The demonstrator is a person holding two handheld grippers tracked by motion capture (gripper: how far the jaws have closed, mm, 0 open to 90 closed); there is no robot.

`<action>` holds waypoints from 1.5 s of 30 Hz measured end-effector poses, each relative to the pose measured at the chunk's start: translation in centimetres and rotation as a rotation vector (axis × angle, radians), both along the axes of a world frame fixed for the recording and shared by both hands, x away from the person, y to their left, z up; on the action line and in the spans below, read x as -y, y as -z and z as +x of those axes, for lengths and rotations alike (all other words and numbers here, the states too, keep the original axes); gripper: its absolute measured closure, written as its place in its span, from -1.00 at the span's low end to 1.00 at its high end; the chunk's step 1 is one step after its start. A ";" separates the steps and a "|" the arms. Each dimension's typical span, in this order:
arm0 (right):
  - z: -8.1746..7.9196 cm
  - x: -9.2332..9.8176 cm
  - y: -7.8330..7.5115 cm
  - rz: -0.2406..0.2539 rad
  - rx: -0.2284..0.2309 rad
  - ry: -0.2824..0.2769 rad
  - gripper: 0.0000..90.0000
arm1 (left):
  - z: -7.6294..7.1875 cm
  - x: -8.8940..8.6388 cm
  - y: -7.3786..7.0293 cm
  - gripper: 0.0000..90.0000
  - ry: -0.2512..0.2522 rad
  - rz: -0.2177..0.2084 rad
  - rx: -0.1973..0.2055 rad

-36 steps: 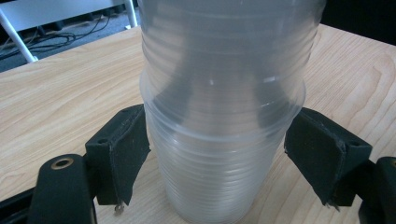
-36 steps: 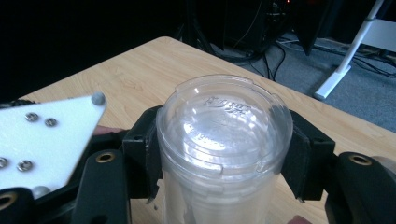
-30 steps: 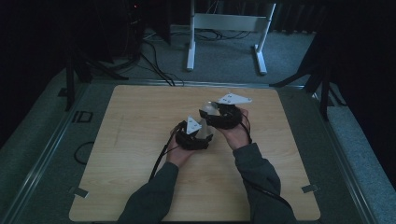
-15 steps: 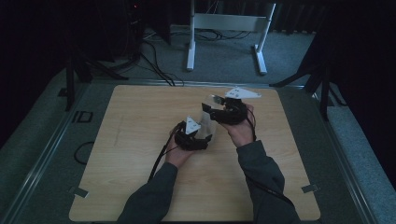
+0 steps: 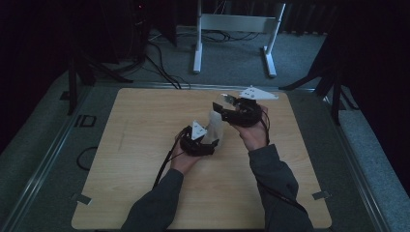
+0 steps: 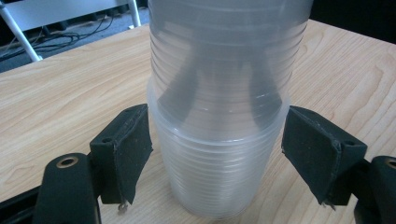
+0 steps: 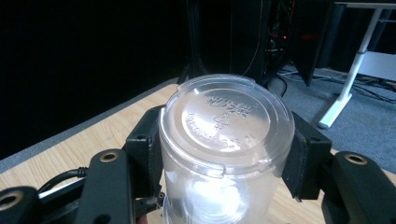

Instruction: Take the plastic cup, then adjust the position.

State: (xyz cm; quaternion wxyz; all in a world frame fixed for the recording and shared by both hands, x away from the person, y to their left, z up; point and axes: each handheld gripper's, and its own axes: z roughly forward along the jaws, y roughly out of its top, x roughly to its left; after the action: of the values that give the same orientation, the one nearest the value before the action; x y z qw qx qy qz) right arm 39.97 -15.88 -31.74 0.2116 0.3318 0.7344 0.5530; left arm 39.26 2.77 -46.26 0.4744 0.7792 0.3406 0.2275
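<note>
Since the earlier frame the right gripper point(image 5: 223, 107) has risen toward the upper right of the wooden table point(image 5: 145, 145), drawing the top clear ribbed plastic cup point(image 7: 226, 140) upward, its pads clenched on that cup's upturned base. Below it at frame centre, the stack of clear plastic cups point(image 6: 217, 158) stands on the table between the left gripper point(image 5: 209, 140) pads. Those jaws have just been closing, the left pad touching the rim and the right pad a sliver clear.

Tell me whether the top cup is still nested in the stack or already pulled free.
Still nested. The top cup, clamped in the right gripper, sits inside the lower cup, whose rim overlaps it.
</note>
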 end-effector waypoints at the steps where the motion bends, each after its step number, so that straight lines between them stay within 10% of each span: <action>1: -0.1 0.1 -0.2 0.003 0.005 0.001 -0.09 | 0.0 0.0 0.0 -0.47 -0.001 -0.001 0.000; 17: -1.0 2.5 -1.4 0.021 0.032 0.033 -0.09 | -0.4 -1.0 -0.3 -0.47 -0.010 -0.012 0.006; 45: -1.7 6.5 1.5 0.035 -0.031 0.127 -0.09 | -2.9 -1.6 -1.3 -0.47 0.019 -0.062 0.044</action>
State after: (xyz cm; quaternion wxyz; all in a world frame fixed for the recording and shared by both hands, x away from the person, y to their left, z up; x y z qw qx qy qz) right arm 38.27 -22.37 -33.28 0.2289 0.3898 0.7054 0.5459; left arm 36.32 4.40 -44.92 0.5078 0.7622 0.3296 0.2292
